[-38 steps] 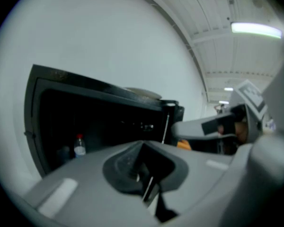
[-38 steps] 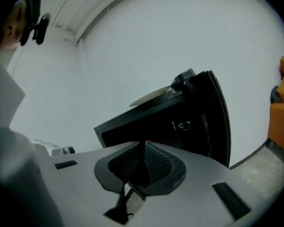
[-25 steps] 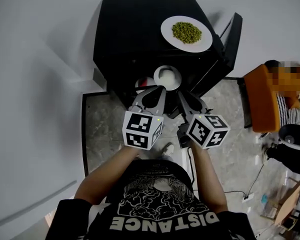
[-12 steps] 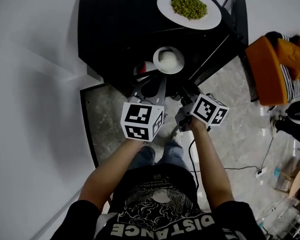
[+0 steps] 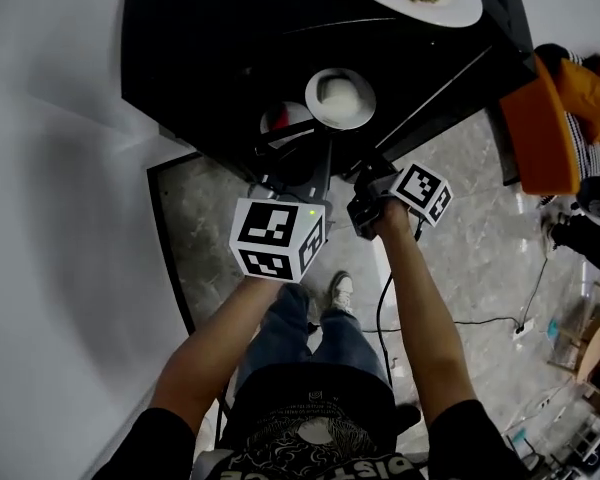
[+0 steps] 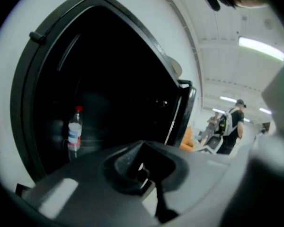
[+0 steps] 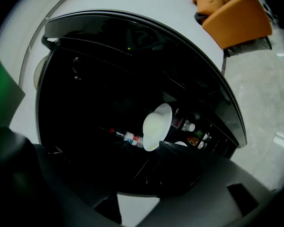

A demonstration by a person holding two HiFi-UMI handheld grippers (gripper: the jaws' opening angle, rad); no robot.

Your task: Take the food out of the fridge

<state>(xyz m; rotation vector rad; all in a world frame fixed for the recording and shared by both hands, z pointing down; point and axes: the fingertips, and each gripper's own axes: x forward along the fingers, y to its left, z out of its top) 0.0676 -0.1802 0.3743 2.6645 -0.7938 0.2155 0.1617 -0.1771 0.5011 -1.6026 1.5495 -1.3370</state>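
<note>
My left gripper [image 5: 298, 163] closed, empty, my right gripper [image 5: 366, 180] wide, jaws just opening with nothing between, white bowl [image 5: 338, 98] at twelve o'clock in the fridge [image 5: 210, 58].

Black print tee [image 5: 315, 436], blue jeans [image 5: 305, 340], seemingly pale shoe [image 5: 340, 290]; left gripper [image 5: 298, 156] and right gripper [image 5: 372, 176] dark, each topped by a white, black-marked cube [image 5: 275, 238].

Fridge [image 5: 220, 58] front open (bowl [image 5: 340, 98] within)
</note>
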